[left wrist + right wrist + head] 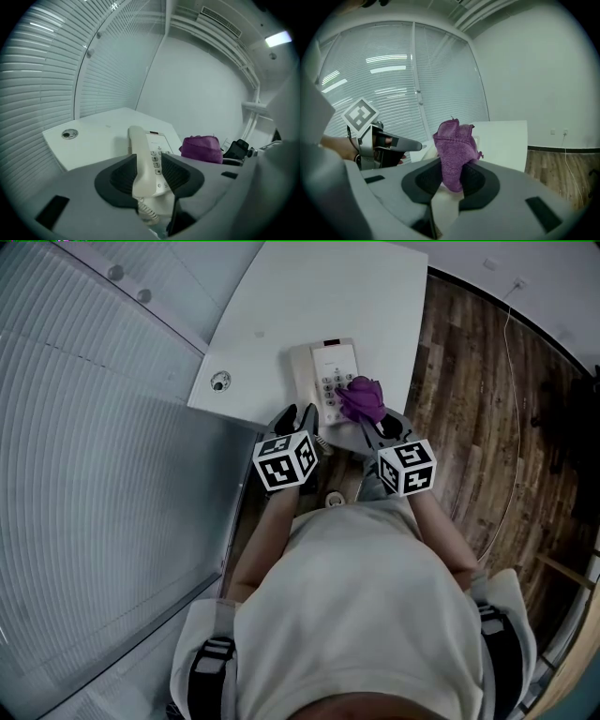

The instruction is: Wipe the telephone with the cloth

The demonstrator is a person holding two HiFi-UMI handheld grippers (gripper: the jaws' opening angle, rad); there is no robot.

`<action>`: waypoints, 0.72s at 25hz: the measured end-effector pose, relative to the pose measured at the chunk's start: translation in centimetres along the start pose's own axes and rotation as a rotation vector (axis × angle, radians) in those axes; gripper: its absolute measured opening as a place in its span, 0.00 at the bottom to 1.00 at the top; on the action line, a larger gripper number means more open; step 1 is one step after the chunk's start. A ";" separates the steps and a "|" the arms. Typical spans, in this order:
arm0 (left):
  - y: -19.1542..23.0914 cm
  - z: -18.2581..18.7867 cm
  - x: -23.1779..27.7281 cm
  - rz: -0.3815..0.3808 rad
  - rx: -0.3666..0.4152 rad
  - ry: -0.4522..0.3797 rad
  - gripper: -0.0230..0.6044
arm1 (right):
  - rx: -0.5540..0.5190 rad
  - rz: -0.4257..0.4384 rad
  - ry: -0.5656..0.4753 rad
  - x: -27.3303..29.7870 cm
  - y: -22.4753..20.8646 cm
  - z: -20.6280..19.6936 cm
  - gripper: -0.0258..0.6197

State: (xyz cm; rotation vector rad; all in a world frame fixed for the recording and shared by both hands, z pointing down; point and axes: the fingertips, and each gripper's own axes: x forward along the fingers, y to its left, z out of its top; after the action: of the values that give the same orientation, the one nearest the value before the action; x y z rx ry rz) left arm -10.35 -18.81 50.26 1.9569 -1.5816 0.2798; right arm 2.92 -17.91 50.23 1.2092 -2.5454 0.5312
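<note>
A white telephone (333, 367) sits on the white table (272, 315), its handset (302, 371) lying along its left side. My left gripper (302, 418) is at the phone's near end. In the left gripper view the handset (140, 159) runs between its jaws (149, 173), which stand open around it, the coiled cord just below. My right gripper (373, 432) is shut on a bunched purple cloth (363, 399), held over the right side of the keypad. In the right gripper view the cloth (454, 145) stands up from between the jaws (451, 176).
A round cable grommet (220, 382) is set in the table's left corner. Window blinds (94, 427) run close along the left. Wooden floor (469, 409) with a thin cable (514, 427) lies past the table's right edge.
</note>
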 end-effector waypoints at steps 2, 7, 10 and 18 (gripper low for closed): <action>0.0 0.3 1.1 0.020 0.024 0.010 0.32 | 0.004 0.003 -0.007 0.3 -0.4 0.4 0.18; 0.4 0.8 3.8 0.079 0.061 0.044 0.41 | 0.011 0.005 -0.003 1.2 -1.4 0.9 0.18; 0.9 1.0 5.0 0.123 0.066 0.054 0.42 | 0.019 0.005 -0.001 1.7 -2.2 1.1 0.18; 1.9 1.9 7.5 0.204 0.078 0.069 0.43 | 0.042 0.011 0.008 3.0 -3.5 1.4 0.18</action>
State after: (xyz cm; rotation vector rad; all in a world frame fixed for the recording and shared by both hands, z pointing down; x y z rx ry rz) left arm -10.49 -26.19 53.19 1.8233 -1.7505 0.4924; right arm 3.75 -22.60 50.92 1.2046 -2.5478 0.5937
